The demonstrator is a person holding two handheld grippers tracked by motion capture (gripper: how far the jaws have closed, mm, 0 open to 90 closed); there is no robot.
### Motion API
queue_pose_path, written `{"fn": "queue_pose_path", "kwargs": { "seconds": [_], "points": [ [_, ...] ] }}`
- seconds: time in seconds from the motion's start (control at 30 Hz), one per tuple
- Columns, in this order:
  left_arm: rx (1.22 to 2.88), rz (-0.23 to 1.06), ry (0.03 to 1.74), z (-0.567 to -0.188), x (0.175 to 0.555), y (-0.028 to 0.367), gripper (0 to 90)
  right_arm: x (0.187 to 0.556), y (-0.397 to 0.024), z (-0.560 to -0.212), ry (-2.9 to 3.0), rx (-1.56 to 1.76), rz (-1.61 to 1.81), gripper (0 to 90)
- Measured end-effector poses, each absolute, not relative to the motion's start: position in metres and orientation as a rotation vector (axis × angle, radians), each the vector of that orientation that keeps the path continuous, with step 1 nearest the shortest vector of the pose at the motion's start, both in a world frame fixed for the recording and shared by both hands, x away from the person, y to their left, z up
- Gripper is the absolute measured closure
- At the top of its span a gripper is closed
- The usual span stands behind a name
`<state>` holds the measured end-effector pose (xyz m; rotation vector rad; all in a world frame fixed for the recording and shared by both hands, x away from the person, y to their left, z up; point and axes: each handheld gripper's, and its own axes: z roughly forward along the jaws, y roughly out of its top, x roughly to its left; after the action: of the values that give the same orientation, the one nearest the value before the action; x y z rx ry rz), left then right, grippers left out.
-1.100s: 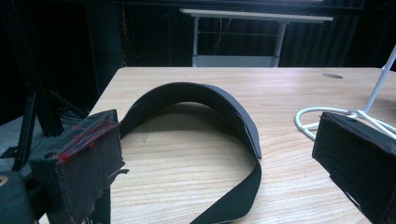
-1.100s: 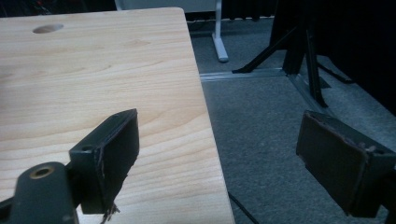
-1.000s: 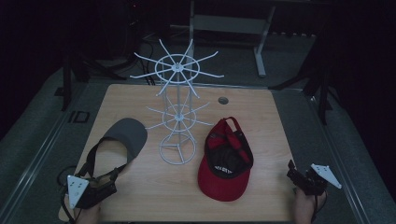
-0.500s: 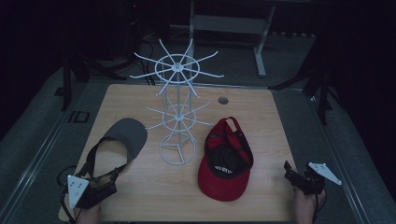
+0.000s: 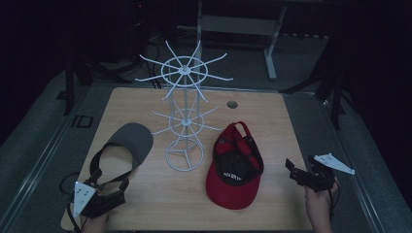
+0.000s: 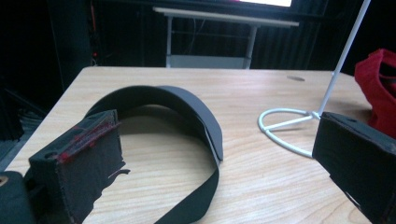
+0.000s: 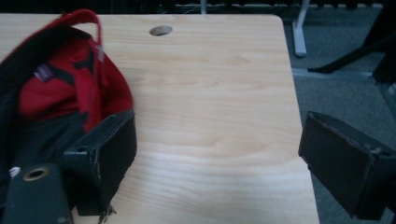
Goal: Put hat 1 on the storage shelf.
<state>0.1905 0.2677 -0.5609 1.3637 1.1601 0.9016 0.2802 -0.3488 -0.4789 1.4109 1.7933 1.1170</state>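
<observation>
Left gripper (image 5: 111, 187) gapes wide, empty, at the grey visor's (image 5: 127, 141) strap; right gripper (image 5: 301, 170) gapes wide, empty, just beside the red cap (image 5: 234, 167) on the table (image 5: 272, 121)

Counted beside one white wire rack (image 5: 185, 116): one grey visor (image 5: 127, 141) at its left, one red cap (image 5: 235, 167) at its right.

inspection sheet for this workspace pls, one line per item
Surface: wooden table, one round hole near the far edge.
Job's things: grey visor flat at left; red cap upside down at right; white wire rack upright between them.
Clutter: nothing seen.
Grippers: left gripper open, facing the visor; right gripper open, beside the cap; neither touching.
Cables: cable loop by left gripper.
Surroundings: dark floor, metal frame behind.
</observation>
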Motion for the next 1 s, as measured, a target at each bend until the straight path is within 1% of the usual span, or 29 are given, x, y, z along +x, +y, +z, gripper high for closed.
{"fn": "queue_pose_path", "kwargs": {
  "seconds": [0.33, 0.63, 0.67, 0.7, 0.83, 1.0],
  "points": [
    [1.353, 0.869, 1.157, -0.560, 0.190, 0.268, 1.9, 0.296, -0.316, -0.469, 1.904, 1.321, 1.163, 10.6],
    [1.355, 0.856, 1.149, -0.560, 0.190, 0.267, 1.9, 0.310, -0.286, -0.470, 1.999, 1.257, 1.171, 10.6],
    [1.356, 0.856, 1.149, -0.560, 0.190, 0.267, 1.9, 0.312, -0.283, -0.471, 2.000, 1.245, 1.171, 11.1],
    [1.356, 0.853, 1.149, -0.560, 0.190, 0.267, 1.9, 0.313, -0.281, -0.472, 1.999, 1.239, 1.177, 13.6],
    [1.355, 0.849, 1.149, -0.560, 0.190, 0.267, 1.9, 0.320, -0.271, -0.479, 2.042, 1.217, 1.173, 14.3],
    [1.354, 0.845, 1.150, -0.560, 0.190, 0.267, 1.9, 0.328, -0.261, -0.486, 2.071, 1.202, 1.137, 17.8]
  ]
}}
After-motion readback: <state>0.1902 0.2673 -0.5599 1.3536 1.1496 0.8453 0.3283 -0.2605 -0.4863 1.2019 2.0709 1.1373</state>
